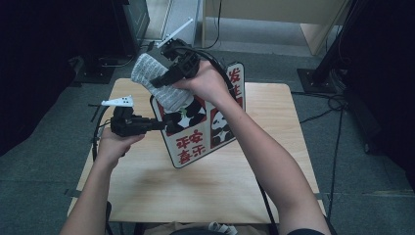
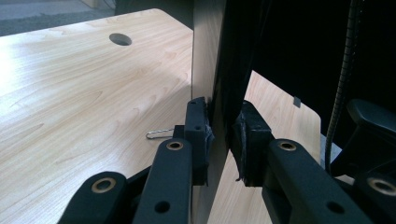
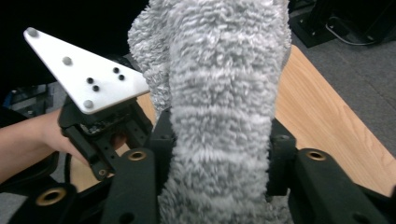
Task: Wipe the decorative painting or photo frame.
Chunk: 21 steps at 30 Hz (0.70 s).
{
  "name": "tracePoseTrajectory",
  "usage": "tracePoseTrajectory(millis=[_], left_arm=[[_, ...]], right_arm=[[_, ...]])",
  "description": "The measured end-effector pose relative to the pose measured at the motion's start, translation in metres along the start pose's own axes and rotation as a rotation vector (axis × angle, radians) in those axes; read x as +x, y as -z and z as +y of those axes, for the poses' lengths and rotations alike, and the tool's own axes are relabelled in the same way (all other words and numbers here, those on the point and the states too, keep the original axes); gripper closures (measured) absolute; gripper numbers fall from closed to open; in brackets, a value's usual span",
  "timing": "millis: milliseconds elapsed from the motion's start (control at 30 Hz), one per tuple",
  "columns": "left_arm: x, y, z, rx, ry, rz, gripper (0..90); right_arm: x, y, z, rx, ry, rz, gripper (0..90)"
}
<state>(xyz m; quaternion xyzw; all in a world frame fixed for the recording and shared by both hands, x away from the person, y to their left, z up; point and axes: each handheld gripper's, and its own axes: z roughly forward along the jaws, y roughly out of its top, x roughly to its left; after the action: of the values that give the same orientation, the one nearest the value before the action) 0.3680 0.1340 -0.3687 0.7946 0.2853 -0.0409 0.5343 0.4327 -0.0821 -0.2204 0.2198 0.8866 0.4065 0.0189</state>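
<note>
Board [image 1: 205,132] clamped by left tongs [image 1: 164,123], cloth [image 1: 164,85] touching.

Dim room, dark corners; soft glare on tabletop [image 2: 70,93].

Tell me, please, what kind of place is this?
Probably a lab or recording room rather than a home: a small wooden table on grey carpet, with black stands and loose cables around it.

Grey fuzzy cloth [image 1: 159,81]; red-white panda board [image 1: 215,132] (black lettering)
</note>
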Motion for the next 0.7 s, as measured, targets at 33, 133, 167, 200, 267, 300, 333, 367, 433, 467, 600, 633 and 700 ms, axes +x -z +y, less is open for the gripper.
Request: tracePoseTrajectory(millis=[33, 133, 167, 200, 267, 300, 333, 367, 433, 467, 600, 633, 700], left_arm=[[0.000, 0.000, 0.000, 0.002, 0.000, -0.001, 77.7], [0.000, 0.000, 0.000, 0.001, 0.001, 0.001, 77.7], [0.000, 0.000, 0.000, 0.001, 0.001, 0.001, 77.7], [0.000, 0.000, 0.000, 0.001, 0.001, 0.001, 77.7], [0.000, 0.000, 0.000, 0.001, 0.002, 0.001, 77.8], [0.000, 0.000, 0.000, 0.001, 0.001, 0.001, 77.9], [0.000, 0.000, 0.000, 0.001, 0.000, 0.000, 78.0], [0.000, 0.000, 0.000, 0.001, 0.001, -0.001, 78.1], [0.000, 0.000, 0.000, 0.002, 0.002, 0.000, 78.2], [-0.001, 0.000, 0.000, 0.002, 0.001, 0.000, 78.3], [-0.001, 0.000, 0.000, 0.002, 0.002, 0.001, 78.2], [0.000, 0.000, 0.000, 0.001, 0.001, 0.002, 78.3], [-0.001, 0.000, 0.000, 0.001, 0.002, 0.002, 78.2]], right_arm=[[-0.001, 0.000, -0.001, -0.004, -0.008, 0.006, 56.3], [-0.005, -0.001, -0.004, -0.015, -0.047, 0.032, 55.9], [-0.007, -0.001, -0.005, -0.022, -0.055, 0.039, 55.8], [-0.008, -0.001, -0.006, -0.027, -0.068, 0.046, 55.5], [-0.011, -0.001, -0.009, -0.038, -0.085, 0.057, 55.2], [-0.012, -0.001, -0.010, -0.043, -0.090, 0.061, 55.0], [-0.012, -0.001, -0.011, -0.047, -0.091, 0.060, 54.8], [-0.013, -0.001, -0.011, -0.049, -0.094, 0.060, 54.7], [-0.013, 0.000, -0.012, -0.053, -0.099, 0.056, 54.7], [-0.014, 0.000, -0.012, -0.053, -0.099, 0.055, 54.8], [-0.016, 0.002, -0.014, -0.057, -0.103, 0.050, 55.0], [-0.016, 0.002, -0.015, -0.059, -0.105, 0.051, 55.0], [-0.017, 0.003, -0.016, -0.063, -0.107, 0.048, 55.0]])
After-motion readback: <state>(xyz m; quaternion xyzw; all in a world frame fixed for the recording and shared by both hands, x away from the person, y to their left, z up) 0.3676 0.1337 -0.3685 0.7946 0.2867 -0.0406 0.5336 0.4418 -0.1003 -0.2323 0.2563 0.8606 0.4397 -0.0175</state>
